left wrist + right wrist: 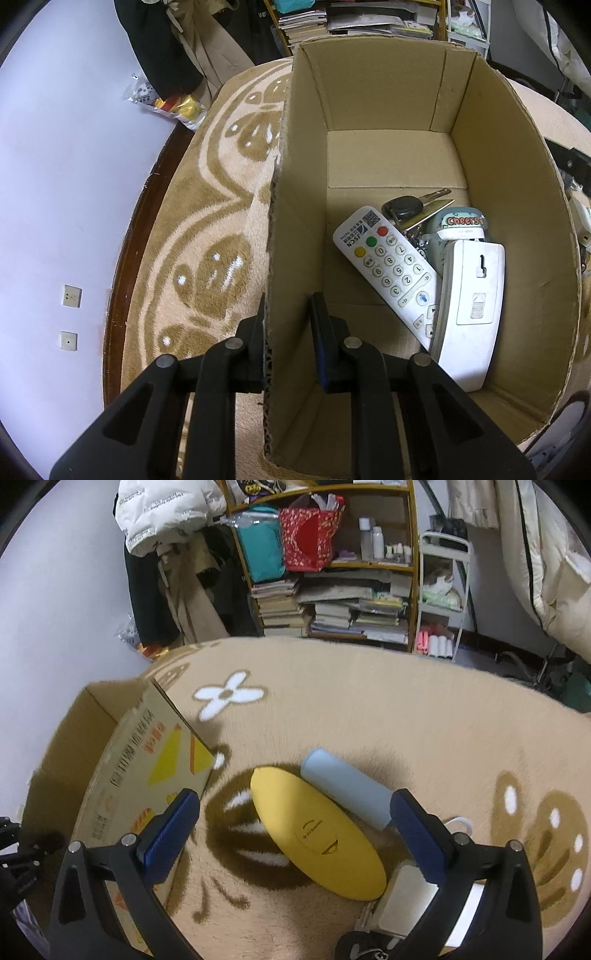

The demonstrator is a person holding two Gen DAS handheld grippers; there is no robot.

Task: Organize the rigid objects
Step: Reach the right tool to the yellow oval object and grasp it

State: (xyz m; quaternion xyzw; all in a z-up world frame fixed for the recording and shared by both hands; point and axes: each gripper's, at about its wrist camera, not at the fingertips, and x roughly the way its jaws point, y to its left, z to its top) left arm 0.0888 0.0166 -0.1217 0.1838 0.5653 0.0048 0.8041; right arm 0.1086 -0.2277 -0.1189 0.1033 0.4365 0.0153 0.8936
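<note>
An open cardboard box stands on the rug. In it lie a white remote, a black-headed bunch of keys, a "Cheers" tin and a white device. My left gripper straddles the box's left wall. Its jaws are narrow: one finger lies against the outside, the other stands a little apart inside. My right gripper is wide open above a yellow oval case on the rug. A light blue cylinder lies against the case's far side. The box stands left of it.
A white flat box and a black object lie near my right fingers. Behind the patterned rug stand a full bookshelf, a white trolley and hanging clothes. A wall with sockets is at the left.
</note>
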